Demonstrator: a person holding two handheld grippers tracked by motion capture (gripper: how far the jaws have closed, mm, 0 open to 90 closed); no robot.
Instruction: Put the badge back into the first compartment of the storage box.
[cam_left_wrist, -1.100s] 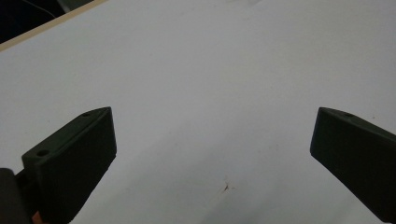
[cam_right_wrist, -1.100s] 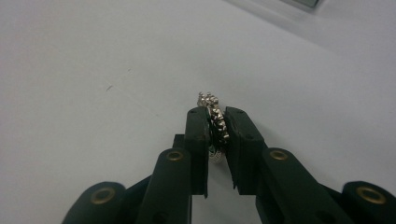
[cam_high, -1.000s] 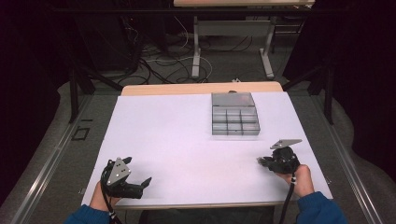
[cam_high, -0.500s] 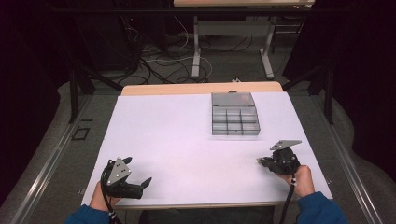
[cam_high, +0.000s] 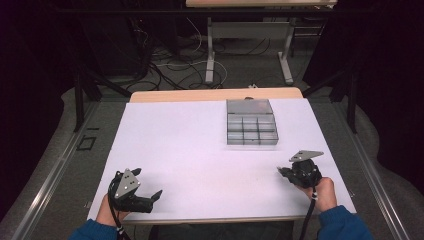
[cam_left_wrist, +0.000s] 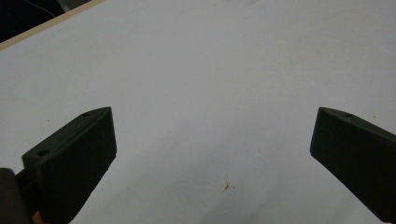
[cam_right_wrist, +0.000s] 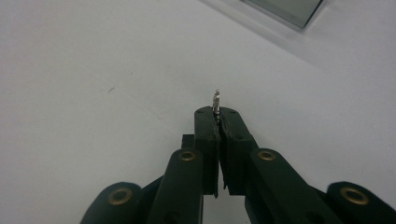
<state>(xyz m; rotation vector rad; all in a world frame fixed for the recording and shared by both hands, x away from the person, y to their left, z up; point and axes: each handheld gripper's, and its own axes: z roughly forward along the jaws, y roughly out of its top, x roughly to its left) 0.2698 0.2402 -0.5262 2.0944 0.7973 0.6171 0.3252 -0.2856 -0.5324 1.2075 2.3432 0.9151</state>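
Showing the work surface from above, the high view has the white table (cam_high: 200, 150) across the middle of the frame, with a strip of its wooden edge along the top. On it, right of centre and toward the upper part of the sheet, lies the grey compartment box (cam_high: 251, 128), a shallow tray divided into small cells with a flat lidded section at its far end; one corner of it enters the upper right of the right gripper view (cam_right_wrist: 285, 9).

At the lower left of the high view, the left gripper (cam_high: 152, 196) is held in a hand just above the near table edge, its grey three-cornered plate on top. Its jaws stand wide apart with nothing between them; in the left gripper view (cam_left_wrist: 212, 154) bare white table shows between the two black pads.

At the lower right of the high view, well apart from the box, the right gripper (cam_high: 281, 171) is held low over the sheet. Its jaws have just been closing and now stand together, clamped on a small metal part (cam_right_wrist: 216, 101). This thin silvery piece stands upright out of the closed tips at the centre of the right gripper view; its exact shape is too small to tell.
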